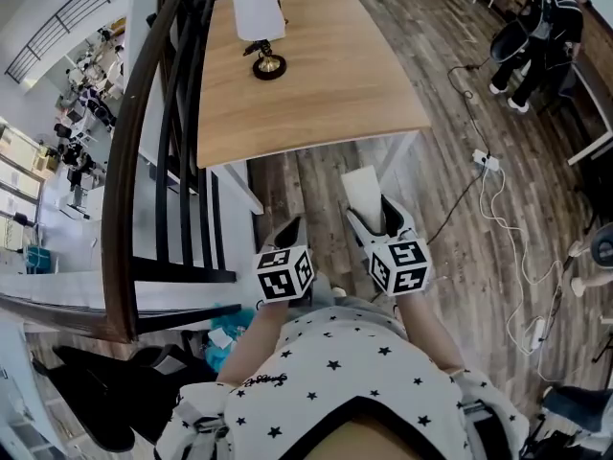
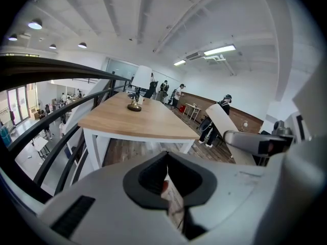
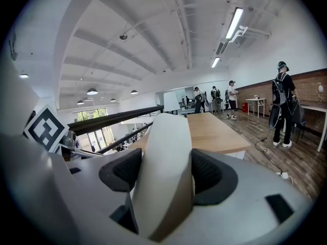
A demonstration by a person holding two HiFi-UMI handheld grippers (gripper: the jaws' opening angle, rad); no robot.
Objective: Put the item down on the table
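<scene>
A white, flat, slightly curved item (image 1: pixel 364 188) sticks up from between the jaws of my right gripper (image 1: pixel 381 220), which is shut on it above the wooden floor, short of the table's near edge. In the right gripper view the white item (image 3: pixel 166 157) fills the gap between the dark pads (image 3: pixel 122 170). The light wooden table (image 1: pixel 326 84) stands ahead, with a small white-shaded lamp (image 1: pixel 261 22) at its far left. My left gripper (image 1: pixel 292 230) hangs beside the right one, shut with nothing in it. In the left gripper view its jaws meet, and the table (image 2: pixel 138 120) lies ahead.
A black stair railing (image 1: pixel 144 161) runs along the left. Cables and a power strip (image 1: pixel 487 161) lie on the floor to the right of the table. A person in black (image 1: pixel 536 32) stands at the far right, and more people are farther back (image 3: pixel 232 98).
</scene>
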